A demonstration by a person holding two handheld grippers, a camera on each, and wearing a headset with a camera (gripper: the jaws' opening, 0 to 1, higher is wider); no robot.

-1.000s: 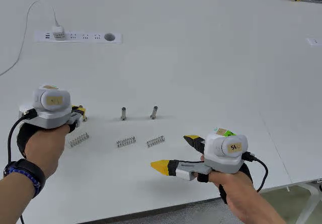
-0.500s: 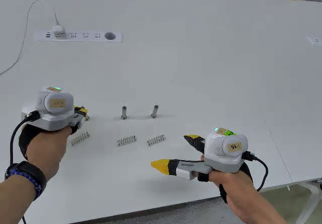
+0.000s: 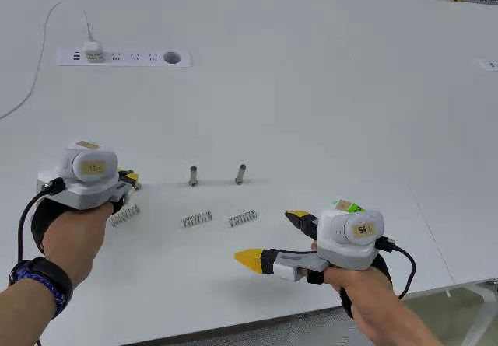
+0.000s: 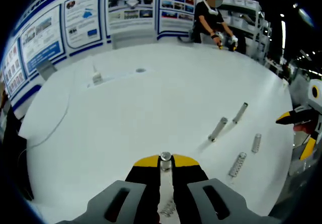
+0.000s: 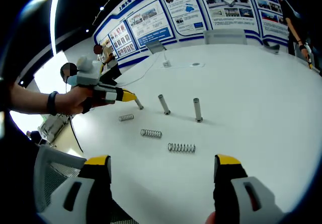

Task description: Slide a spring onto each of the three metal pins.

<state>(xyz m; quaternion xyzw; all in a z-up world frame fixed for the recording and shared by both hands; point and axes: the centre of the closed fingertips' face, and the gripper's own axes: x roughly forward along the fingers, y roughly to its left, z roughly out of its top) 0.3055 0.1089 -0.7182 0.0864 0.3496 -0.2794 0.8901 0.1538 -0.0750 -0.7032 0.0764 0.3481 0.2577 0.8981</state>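
Note:
Two metal pins (image 3: 193,176) (image 3: 240,173) stand upright on the white table. A third pin (image 4: 165,159) stands at the left, and my left gripper (image 3: 130,179) is shut on it near its top. Three springs lie flat in a row in front of the pins: the left spring (image 3: 123,215) under my left gripper, the middle spring (image 3: 196,219) and the right spring (image 3: 242,218). My right gripper (image 3: 273,237) hovers open in front of the right spring (image 5: 181,147), holding nothing. The left gripper (image 5: 108,94) also shows in the right gripper view.
A white power strip (image 3: 124,57) with a plugged-in charger lies at the far left of the table. The table's front edge (image 3: 233,323) runs just below my right hand. A person (image 4: 211,12) works at the far end.
My left gripper has come a little lower and nearer on the left pin. The right gripper has hardly moved.

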